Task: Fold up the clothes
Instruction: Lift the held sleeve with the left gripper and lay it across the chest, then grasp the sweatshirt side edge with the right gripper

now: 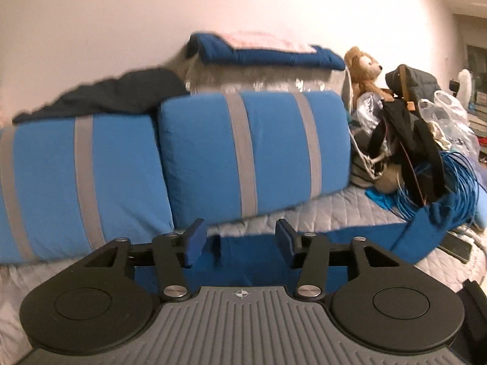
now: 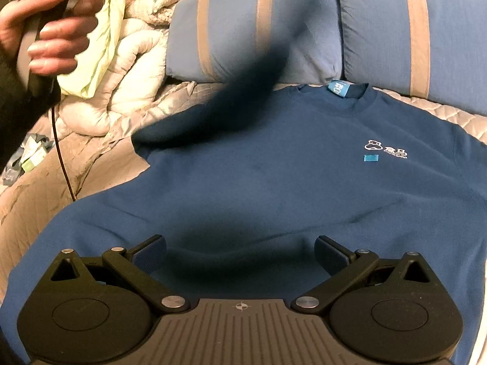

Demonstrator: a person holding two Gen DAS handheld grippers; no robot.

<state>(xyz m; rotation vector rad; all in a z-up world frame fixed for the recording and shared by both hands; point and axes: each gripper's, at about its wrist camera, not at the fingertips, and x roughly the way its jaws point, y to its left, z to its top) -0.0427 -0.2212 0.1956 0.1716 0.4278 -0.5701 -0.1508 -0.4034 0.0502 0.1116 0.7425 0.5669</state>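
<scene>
Sweatshirt bears an illegible white chest logo; left gripper and right gripper fingers released.

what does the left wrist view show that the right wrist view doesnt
Only the left wrist view shows the teddy bear, the coil of blue cable, plastic bags, the folded blue blanket behind the pillows, and the left gripper, open with nothing between its pads.

Only the right wrist view shows the shirt's white chest logo and neck label, the pale puffy quilt, a hand gripping a handle, and the open right gripper.

Both show the blue T-shirt and the blue grey-striped pillows.
</scene>
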